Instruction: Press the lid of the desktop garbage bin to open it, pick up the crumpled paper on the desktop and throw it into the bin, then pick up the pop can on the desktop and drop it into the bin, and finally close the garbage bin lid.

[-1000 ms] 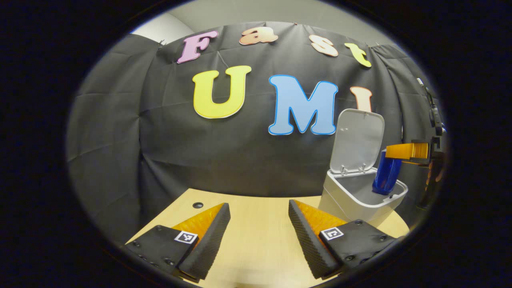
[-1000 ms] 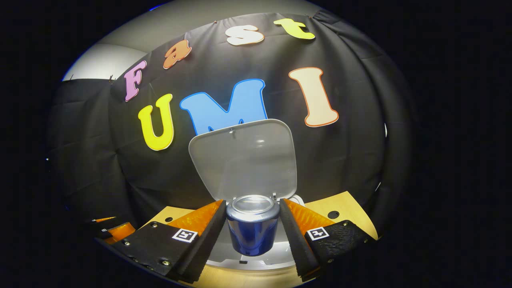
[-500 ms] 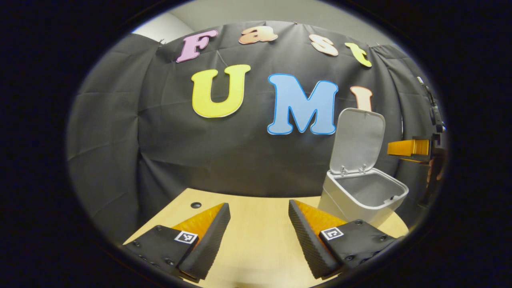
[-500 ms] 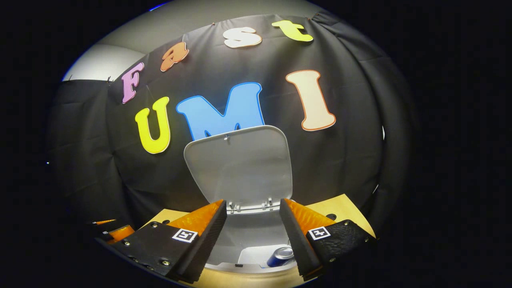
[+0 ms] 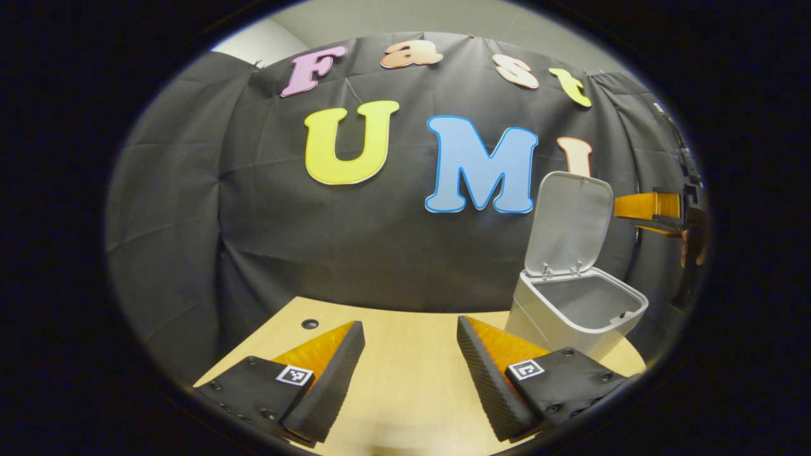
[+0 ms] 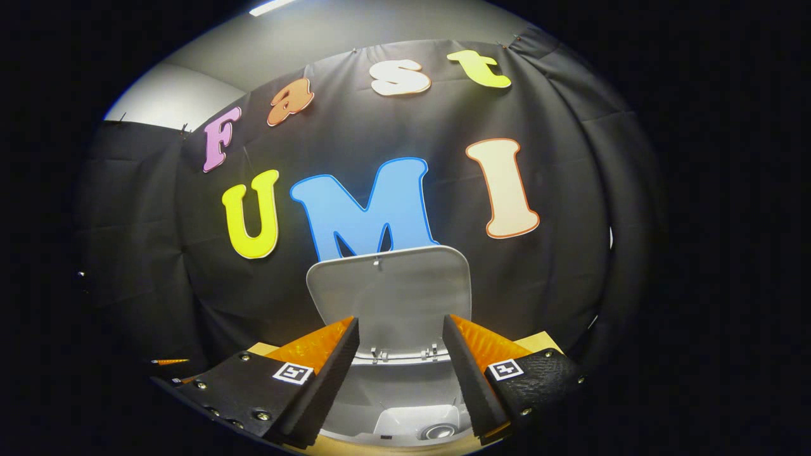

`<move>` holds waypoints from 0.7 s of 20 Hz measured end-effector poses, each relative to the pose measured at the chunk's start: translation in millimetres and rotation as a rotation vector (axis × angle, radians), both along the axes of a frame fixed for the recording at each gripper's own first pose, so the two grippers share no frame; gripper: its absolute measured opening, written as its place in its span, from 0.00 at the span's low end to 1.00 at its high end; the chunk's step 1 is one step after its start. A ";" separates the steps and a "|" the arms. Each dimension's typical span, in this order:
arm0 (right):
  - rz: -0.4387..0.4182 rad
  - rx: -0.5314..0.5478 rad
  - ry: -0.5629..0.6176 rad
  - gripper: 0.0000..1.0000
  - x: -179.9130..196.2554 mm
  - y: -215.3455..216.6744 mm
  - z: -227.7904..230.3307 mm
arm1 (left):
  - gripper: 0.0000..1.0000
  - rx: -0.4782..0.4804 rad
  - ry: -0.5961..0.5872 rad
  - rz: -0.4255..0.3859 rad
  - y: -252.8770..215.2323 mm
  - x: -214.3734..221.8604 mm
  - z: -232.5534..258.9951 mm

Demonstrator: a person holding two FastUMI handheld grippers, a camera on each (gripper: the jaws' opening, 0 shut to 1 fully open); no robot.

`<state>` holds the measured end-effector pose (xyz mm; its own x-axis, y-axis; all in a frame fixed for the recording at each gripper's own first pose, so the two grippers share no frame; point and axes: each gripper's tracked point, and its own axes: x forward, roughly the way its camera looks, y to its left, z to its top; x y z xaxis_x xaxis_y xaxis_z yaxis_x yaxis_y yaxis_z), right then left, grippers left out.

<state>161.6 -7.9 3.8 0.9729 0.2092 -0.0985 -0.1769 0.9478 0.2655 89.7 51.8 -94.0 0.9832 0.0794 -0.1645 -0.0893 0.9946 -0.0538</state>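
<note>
The white desktop bin (image 5: 557, 316) stands at the right of the wooden table, its lid (image 5: 568, 223) tilted up and back. My left gripper (image 5: 410, 323) hovers open over the table, to the left of the bin, with nothing in it. My right gripper (image 5: 645, 206) hangs above the bin's far right side. In the right gripper view, that gripper (image 6: 399, 322) is open and empty above the bin's mouth, facing the raised lid (image 6: 391, 297). The pop can (image 6: 437, 432) lies down inside the bin (image 6: 405, 396), only its silver end showing.
The light wooden table (image 5: 405, 380) has a small round hole (image 5: 310, 323) near its back left. The black cloth wall rises close behind the bin. A corner of the table (image 6: 538, 343) shows right of the bin.
My right gripper opened and let go of the blue pop can, which dropped into the bin. That gripper then rose a little above the bin. The left gripper stayed put.
</note>
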 end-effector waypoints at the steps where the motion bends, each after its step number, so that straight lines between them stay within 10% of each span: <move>1: 0.001 0.003 -0.004 0.85 1.2 1.6 2.7 | 1.00 -0.001 0.001 0.001 1.0 -0.3 -0.6; 14: -0.024 -0.003 -0.091 0.85 34.0 6.9 46.6 | 1.00 -0.004 0.002 0.025 24.7 4.7 11.4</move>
<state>195.6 -1.0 50.4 0.9826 0.1856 -0.0100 -0.1775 0.9529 0.2461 94.4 76.5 -82.7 0.9806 0.1032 -0.1668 -0.1142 0.9918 -0.0579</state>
